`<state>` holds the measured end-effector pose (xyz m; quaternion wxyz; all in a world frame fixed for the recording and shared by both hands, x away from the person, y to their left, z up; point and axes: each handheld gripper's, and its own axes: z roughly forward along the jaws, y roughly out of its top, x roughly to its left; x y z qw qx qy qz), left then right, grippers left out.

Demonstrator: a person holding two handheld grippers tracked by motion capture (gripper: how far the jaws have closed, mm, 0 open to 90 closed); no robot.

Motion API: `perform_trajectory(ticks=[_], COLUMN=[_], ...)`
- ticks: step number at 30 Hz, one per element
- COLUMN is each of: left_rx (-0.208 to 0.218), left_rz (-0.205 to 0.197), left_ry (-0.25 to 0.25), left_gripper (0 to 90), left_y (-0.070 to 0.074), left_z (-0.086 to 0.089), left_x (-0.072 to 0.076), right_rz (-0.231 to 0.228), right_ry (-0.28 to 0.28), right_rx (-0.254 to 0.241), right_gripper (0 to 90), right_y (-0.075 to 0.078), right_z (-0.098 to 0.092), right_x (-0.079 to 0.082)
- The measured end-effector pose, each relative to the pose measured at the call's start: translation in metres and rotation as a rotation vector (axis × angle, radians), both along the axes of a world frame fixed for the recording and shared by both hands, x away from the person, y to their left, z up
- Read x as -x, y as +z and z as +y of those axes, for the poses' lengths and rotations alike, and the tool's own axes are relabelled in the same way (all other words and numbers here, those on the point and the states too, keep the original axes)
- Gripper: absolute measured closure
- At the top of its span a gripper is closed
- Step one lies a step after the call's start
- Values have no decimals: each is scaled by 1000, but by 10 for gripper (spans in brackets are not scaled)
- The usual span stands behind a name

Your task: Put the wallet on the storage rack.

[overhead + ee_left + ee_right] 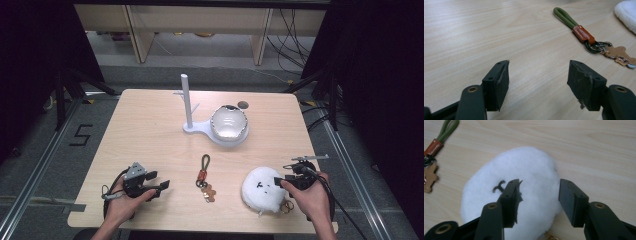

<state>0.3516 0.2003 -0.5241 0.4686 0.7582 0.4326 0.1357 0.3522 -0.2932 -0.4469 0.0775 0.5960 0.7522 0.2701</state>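
White plush [524, 195] seemingly under right gripper [540, 192]

White plush keychain at my right, near the table's front edge

I see the white fluffy plush [262, 190] lying flat on the wooden table, a round, soft pad with small black stitched marks on its upper face. In the right gripper view the plush [529, 177] spreads under my jaws, its fur clean and unflattened, with a bit of gold chain [550, 236] peeking out at its near edge. It sits well apart from the green-looped key strap, toward the table's right front corner.
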Motion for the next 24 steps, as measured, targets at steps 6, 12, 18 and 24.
perform_trajectory(ticks=[6,12,18,24], left_rx=[-17,-14,-17,-22], left_rz=[-14,-22,-22,-20], left_ry=[31,47,47,37], left_gripper=[322,322,326,328], left_y=[0,0,0,0], left_z=[2,6,6,6], left_x=[-2,-1,-1,-2], right_rz=[50,130,217,320], right_ry=[-10,-19,19,61], right_rx=[25,5,51,51], right_gripper=[448,428,423,413], right_y=[3,6,10,8], right_z=[-8,-16,-19,-15], right_x=[-8,-13,-27,-41])
